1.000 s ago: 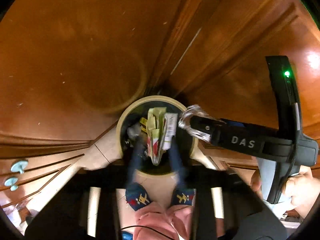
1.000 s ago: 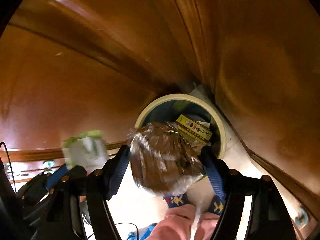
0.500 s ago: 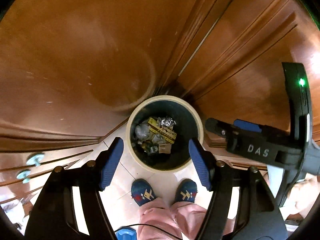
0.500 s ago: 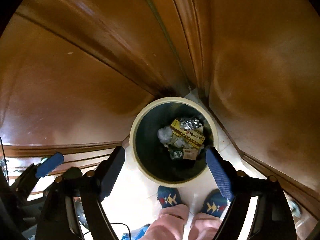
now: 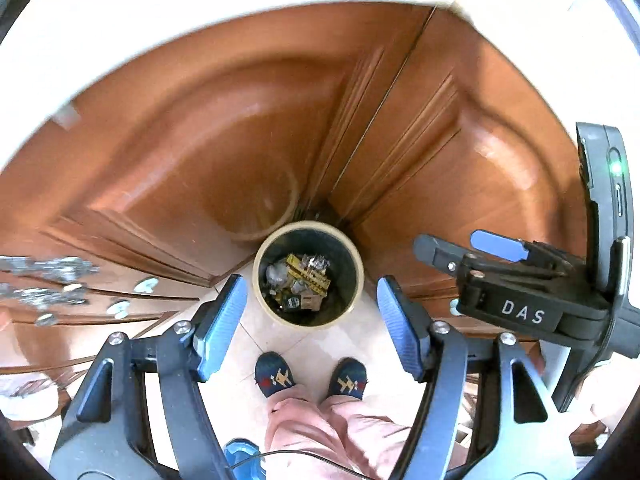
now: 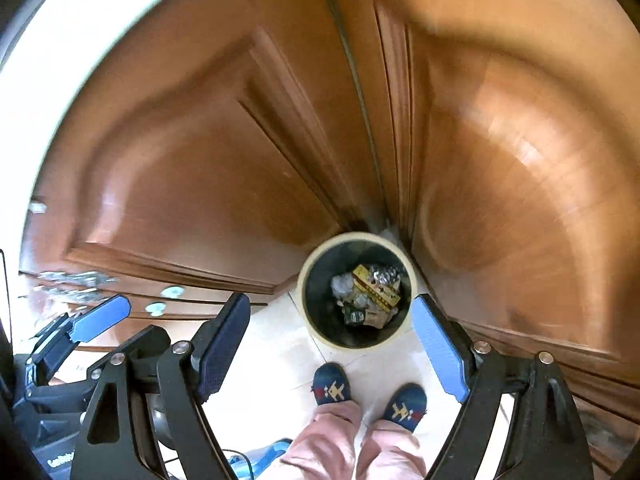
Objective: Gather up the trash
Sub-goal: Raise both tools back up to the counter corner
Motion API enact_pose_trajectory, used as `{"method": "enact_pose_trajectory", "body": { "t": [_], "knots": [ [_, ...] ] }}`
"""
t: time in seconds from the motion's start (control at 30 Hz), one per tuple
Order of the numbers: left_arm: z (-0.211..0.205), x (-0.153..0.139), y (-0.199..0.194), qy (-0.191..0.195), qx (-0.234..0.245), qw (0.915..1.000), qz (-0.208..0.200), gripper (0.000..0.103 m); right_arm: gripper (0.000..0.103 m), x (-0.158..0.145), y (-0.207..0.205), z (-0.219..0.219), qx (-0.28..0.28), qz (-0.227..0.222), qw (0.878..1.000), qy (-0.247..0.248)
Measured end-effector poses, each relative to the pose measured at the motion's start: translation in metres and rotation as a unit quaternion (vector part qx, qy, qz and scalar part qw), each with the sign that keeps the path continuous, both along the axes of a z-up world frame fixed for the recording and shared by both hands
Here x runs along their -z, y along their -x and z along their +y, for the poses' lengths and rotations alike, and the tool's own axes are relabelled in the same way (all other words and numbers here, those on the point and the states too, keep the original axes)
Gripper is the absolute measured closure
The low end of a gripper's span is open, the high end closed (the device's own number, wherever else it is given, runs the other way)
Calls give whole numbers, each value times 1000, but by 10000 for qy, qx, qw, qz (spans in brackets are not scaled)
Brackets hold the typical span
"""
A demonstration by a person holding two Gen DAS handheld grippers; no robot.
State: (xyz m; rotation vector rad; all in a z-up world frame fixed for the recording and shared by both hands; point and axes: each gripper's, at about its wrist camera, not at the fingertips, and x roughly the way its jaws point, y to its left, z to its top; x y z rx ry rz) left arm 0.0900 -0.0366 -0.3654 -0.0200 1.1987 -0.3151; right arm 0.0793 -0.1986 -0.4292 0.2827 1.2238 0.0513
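A round cream-rimmed trash bin (image 5: pixel 264 300) stands on the floor in a corner of wooden cabinets; it also shows in the right wrist view (image 6: pixel 308 320). Inside lie several pieces of trash (image 5: pixel 306 284), among them a yellow wrapper (image 6: pixel 376 290) and crumpled foil (image 6: pixel 385 275). My left gripper (image 5: pixel 310 326) is open and empty, high above the bin. My right gripper (image 6: pixel 332 344) is open and empty too, also high above it. The right gripper shows at the right of the left wrist view (image 5: pixel 472 256).
Brown wooden cabinet doors (image 5: pixel 180 168) meet behind the bin. Drawers with pale knobs (image 5: pixel 146 285) are at the left. The person's feet in blue slippers (image 5: pixel 312 376) stand on the pale tile floor (image 6: pixel 272 364) just in front of the bin.
Both grippers opened and dropped their trash into the bin. Both have since risen well away from it, so the bin looks smaller.
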Motion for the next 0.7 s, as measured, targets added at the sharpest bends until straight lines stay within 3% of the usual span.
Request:
{"method": "enact_pose_trajectory", "body": {
  "t": [0.37, 0.53, 0.7],
  "knots": [
    [4, -161, 30, -174, -235, 9922, -1214, 37, 19, -169, 31, -8, -569, -923, 9941, 78],
    [10, -230, 34, -313, -388, 9825, -1792, 37, 19, -242, 34, -13, -666, -1552, 9855, 180],
    [14, -283, 20, -723, -366, 9710, -2251, 36, 19, -310, 23, -22, -633, -2143, 9743, 270]
  ]
}}
